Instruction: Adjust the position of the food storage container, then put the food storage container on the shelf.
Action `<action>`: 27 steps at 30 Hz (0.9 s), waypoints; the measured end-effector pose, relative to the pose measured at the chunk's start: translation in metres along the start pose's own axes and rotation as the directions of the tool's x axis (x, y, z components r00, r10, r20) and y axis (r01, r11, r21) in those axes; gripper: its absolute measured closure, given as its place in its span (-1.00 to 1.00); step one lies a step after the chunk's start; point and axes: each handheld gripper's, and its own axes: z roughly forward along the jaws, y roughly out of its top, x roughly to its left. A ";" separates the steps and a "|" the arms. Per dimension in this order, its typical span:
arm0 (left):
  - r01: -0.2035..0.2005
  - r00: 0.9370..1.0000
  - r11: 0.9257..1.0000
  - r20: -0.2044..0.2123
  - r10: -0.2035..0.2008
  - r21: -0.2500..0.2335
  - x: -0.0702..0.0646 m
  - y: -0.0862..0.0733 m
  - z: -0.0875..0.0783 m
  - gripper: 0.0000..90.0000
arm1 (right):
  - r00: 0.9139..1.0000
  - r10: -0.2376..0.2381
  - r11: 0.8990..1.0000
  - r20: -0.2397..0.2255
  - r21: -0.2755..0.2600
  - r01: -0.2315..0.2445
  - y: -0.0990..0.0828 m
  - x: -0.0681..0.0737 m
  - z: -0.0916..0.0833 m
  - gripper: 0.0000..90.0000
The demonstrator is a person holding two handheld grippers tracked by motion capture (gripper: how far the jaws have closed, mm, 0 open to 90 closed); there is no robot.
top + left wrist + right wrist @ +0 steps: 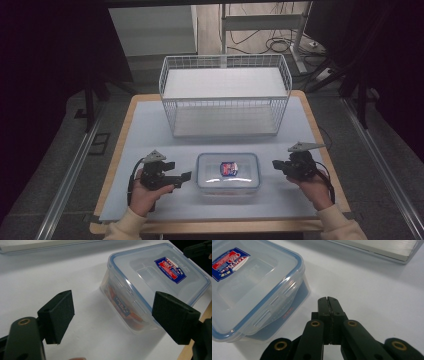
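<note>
White tabletop with pale wood edging point(150, 130) carries, toward its far side, an empty white wire-mesh basket point(225, 95) with a flat white floor. Near the person's edge, centred in front of the basket and well apart from it, sits the clear rectangular plastic container point(228, 173), its blue-sealed snap-on lid closed and bearing a red-and-blue label point(228, 168); red and blue contents show faintly through its side wall in the left gripper view point(125, 312). Left black two-jaw gripper point(186, 176) held just left of the container, jaws spread wide, pads either side of empty table, pointing at the container's short end without touching it point(112, 317). Right black two-jaw gripper point(275, 164) held just right of the container, jaws pressed fully together with nothing between them point(328, 300), tips near the container's side latch but apart from it.
</note>
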 end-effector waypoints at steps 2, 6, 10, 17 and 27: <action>0.000 1.000 1.000 0.000 0.000 0.001 0.000 0.000 0.000 -0.60 | 1.000 0.012 1.000 -0.010 -0.004 -0.012 -0.001 -0.002 -0.001 0.99; 0.001 1.000 1.000 -0.001 -0.001 0.002 0.000 0.000 0.000 -0.60 | 1.000 0.014 1.000 -0.027 -0.018 -0.014 0.000 -0.002 -0.003 0.98; -0.001 1.000 1.000 0.005 0.001 0.002 -0.001 0.000 0.000 -0.60 | 0.997 0.018 0.999 -0.073 -0.033 -0.021 -0.001 -0.002 -0.004 0.76; 0.026 1.000 1.000 0.011 -0.026 0.015 -0.002 0.000 0.005 -0.63 | 0.992 0.030 0.997 -0.122 -0.063 -0.038 -0.002 0.000 -0.005 0.03; 0.104 0.992 0.993 0.070 -0.108 0.056 -0.003 0.000 0.015 -0.71 | 0.990 0.040 0.994 -0.134 -0.095 -0.053 -0.001 0.006 -0.003 -0.41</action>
